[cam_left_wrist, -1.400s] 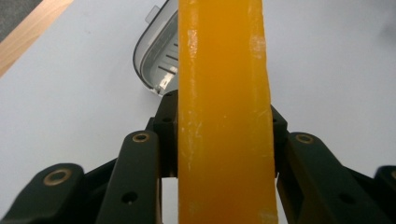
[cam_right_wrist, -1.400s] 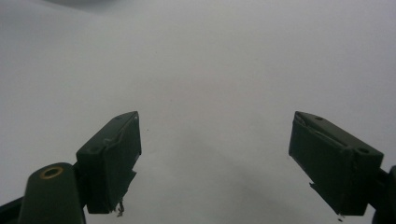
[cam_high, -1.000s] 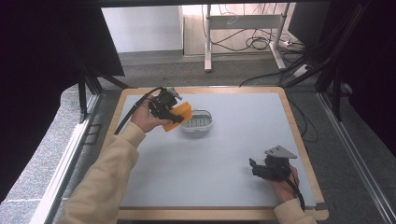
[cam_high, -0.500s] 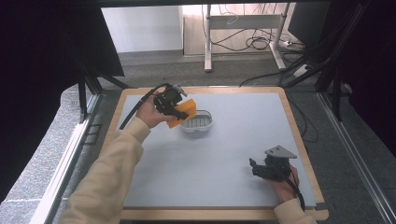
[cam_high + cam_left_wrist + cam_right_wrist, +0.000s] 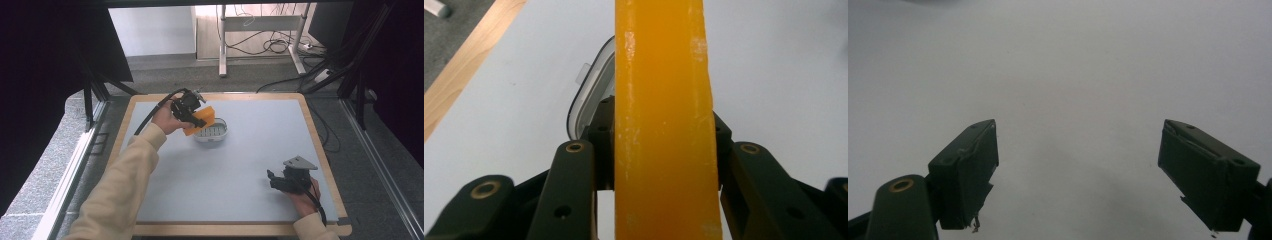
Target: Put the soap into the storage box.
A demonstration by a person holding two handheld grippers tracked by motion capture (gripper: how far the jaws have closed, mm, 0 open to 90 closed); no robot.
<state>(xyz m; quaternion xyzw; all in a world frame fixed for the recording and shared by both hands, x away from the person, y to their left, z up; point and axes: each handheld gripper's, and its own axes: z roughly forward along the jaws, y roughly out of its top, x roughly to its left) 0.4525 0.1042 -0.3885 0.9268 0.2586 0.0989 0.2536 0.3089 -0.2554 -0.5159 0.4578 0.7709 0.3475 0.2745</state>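
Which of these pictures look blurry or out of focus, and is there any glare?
Left gripper view: the orange block sits close to the lens and looks soft, with pale sheen streaks. Right gripper view: the fingers are slightly soft over a featureless table. High view: evenly lit, dark surroundings, no glare.

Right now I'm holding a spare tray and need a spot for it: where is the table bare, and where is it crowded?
Bare: the mat's wide middle between the white dish and the right gripper, plus the far right corner. Crowded: far left, where the left gripper holds the orange slab over the dish, and the near right corner, taken by the right gripper.
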